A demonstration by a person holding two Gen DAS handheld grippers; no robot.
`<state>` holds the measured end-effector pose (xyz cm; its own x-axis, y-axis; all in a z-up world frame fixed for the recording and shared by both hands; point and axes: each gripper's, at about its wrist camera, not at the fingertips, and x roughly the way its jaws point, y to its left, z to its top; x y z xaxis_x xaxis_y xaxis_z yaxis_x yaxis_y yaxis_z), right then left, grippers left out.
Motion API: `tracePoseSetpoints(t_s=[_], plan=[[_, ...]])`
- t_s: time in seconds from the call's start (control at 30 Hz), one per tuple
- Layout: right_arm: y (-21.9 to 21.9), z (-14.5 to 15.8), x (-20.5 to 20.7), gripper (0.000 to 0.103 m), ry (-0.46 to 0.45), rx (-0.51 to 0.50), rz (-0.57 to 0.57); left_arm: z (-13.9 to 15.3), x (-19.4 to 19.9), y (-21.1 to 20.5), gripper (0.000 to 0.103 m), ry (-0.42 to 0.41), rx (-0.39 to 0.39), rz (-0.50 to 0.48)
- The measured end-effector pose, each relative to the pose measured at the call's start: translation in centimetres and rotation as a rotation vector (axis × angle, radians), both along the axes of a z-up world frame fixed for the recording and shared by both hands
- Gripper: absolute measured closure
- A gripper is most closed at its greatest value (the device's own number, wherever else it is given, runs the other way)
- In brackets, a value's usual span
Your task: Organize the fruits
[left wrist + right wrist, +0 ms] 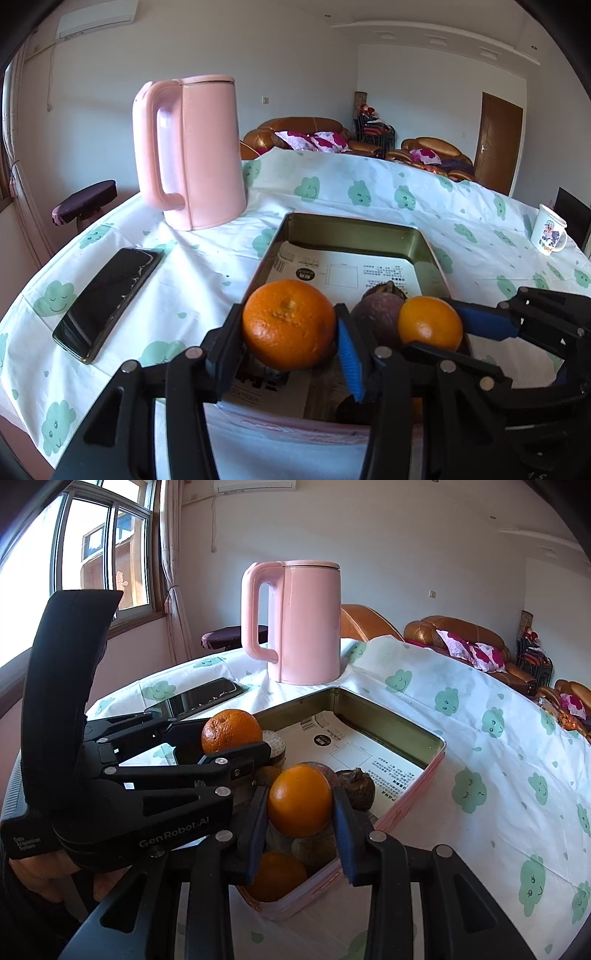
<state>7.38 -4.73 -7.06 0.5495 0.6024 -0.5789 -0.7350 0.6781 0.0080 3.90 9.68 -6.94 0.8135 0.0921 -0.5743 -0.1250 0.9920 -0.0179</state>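
Evidently mid-sorting, left tongs (288, 325) clamp the larger orange (289, 323) and right tongs (300, 801) the smaller orange (300, 799), both above the tin's (388, 716) six-o'clock end on the desk (480, 775).

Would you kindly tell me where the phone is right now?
The phone lies flat on the tablecloth, left of the tin tray in the left wrist view, in front of the pink kettle.

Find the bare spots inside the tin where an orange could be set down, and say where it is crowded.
The far half of the tin is free: bare printed paper bordered by the far walls. The near end is crowded with a dark fruit, another orange, and both tools holding oranges.
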Motion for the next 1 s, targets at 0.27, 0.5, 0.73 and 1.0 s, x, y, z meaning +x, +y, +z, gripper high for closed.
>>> tracePoseSetpoints(t_s=[0.27,0.5,0.73,1.0], plan=[[-0.9,0.3,0.5,0.051,0.018,0.023,-0.033,0.8,-0.4,0.0,0.038,-0.021,0.001,0.007],[-2.5,1.8,-0.4,0.044,-0.008,0.063,-0.060,2.5,-1.5,-0.3,0.025,-0.085,-0.004,0.002],[-4.6,3.6,-1.8,0.036,-0.081,0.064,-0.136,3.7,-2.5,-1.3,0.013,-0.127,0.009,-0.011],[-7.2,5.0,-2.2,0.032,-0.119,0.092,-0.213,4.5,-3.0,-2.5,0.007,-0.146,0.021,-0.036]])
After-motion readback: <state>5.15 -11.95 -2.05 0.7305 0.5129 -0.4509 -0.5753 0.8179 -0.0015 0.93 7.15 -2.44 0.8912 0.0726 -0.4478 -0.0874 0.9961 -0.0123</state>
